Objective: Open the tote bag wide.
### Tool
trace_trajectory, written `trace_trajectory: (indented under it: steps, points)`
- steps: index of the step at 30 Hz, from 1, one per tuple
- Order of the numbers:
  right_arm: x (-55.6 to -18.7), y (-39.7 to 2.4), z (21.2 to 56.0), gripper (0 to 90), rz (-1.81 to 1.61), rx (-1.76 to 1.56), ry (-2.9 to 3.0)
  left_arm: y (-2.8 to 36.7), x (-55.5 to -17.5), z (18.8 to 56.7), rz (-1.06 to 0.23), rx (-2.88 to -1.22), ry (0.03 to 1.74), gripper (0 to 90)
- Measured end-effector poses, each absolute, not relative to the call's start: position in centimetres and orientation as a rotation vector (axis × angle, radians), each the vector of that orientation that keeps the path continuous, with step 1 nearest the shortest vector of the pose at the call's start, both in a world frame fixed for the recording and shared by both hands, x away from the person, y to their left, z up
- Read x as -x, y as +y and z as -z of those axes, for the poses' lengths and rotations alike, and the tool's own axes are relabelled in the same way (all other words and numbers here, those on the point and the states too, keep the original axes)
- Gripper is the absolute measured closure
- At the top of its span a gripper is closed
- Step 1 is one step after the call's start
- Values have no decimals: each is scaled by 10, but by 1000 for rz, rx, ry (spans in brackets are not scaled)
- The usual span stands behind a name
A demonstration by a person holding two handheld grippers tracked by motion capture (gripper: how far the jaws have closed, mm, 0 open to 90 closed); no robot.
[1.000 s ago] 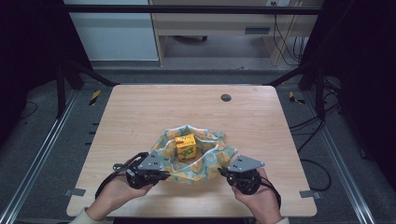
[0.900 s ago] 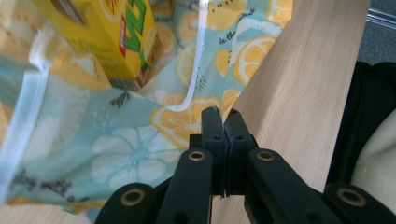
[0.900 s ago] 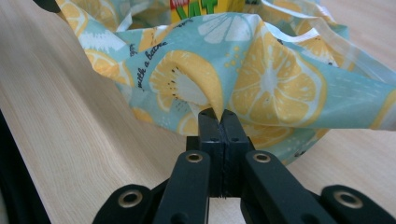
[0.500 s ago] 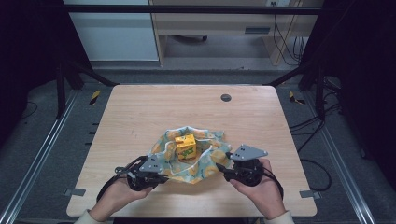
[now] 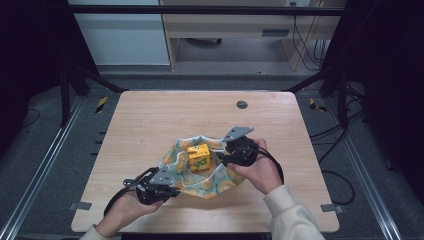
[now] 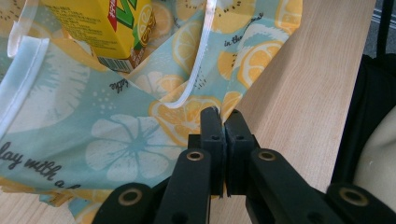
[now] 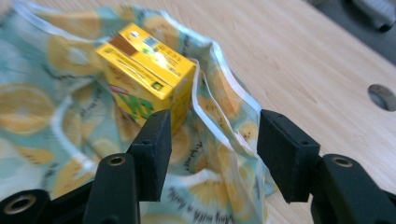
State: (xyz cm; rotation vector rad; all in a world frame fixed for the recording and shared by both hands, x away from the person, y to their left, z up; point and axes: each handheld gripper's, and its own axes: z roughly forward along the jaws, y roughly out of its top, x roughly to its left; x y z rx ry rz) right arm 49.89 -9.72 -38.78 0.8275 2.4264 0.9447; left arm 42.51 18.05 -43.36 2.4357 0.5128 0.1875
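Bright tabletop, dark surround; close views perhaps slightly blurred.

The yellow carton (image 6: 108, 29) beyond the fingers (image 6: 213, 140) is cut off by the top edge, and its small print is unreadable.

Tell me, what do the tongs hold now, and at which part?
The left tongs pinch the lemon-print cloth at its edge. The right tongs are open, holding nothing.

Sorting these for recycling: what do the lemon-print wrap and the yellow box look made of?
The lemon-print wrap looks like thin woven cloth, matte: it creases softly and has a stitched white hem. The yellow box seems coated paperboard, slightly glossy: sharp folded edges, printed barcode, a light sheen on top.
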Motion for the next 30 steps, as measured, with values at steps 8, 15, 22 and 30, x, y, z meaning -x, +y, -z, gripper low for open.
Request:
trace_trajectory:
  steps: [8,15,22,30]
  points:
    - [-517,-88,411,487,-811,-807,2490,181,-425,434,-181,-2436,510,886]
    - [-525,-89,417,824,-720,-816,2516,181,-425,436,-179,-2432,508,886]
    - [-520,-88,397,897,-833,-808,2444,181,-424,439,-171,-2446,514,885]
    - [-496,-87,355,898,-1103,-755,2329,184,-424,441,-178,-2438,531,873]
